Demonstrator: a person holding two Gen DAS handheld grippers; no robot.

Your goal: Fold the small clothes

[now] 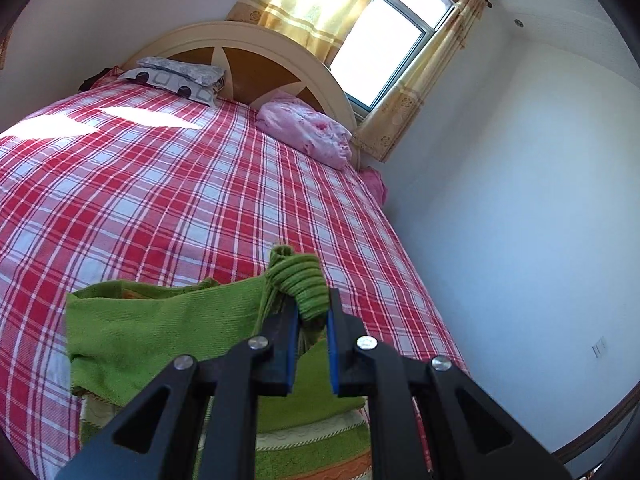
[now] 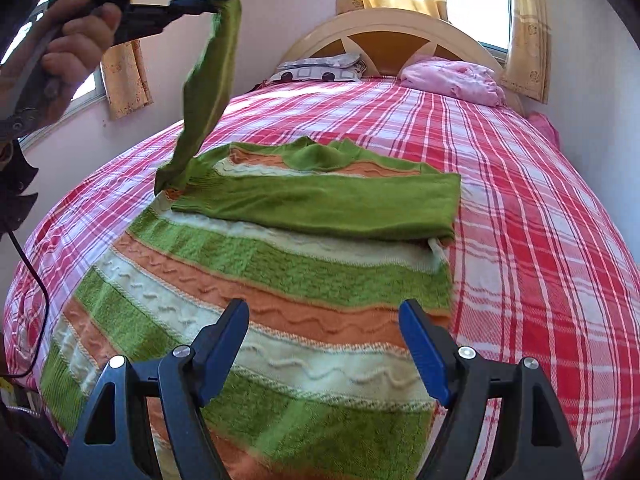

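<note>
A small knitted sweater (image 2: 280, 292) with green, orange and cream stripes lies flat on the checked bed. One plain green sleeve (image 2: 340, 204) is folded across its chest. My left gripper (image 1: 312, 312) is shut on the ribbed cuff (image 1: 306, 284) of the other sleeve. In the right wrist view that left gripper (image 2: 224, 2) is high at the upper left in a person's hand (image 2: 76, 40), with the sleeve (image 2: 204, 92) hanging from it down to the sweater's shoulder. My right gripper (image 2: 324, 348) hovers open above the sweater's lower part, nothing between its fingers.
The bed (image 2: 540, 240) has a red and white plaid sheet and a rounded wooden headboard (image 2: 384, 36). A patterned pillow (image 2: 320, 70) and a pink bundle (image 2: 452, 80) lie at its head. A wall (image 1: 520, 220) runs along the bed's right side. A black cable (image 2: 36, 292) hangs at left.
</note>
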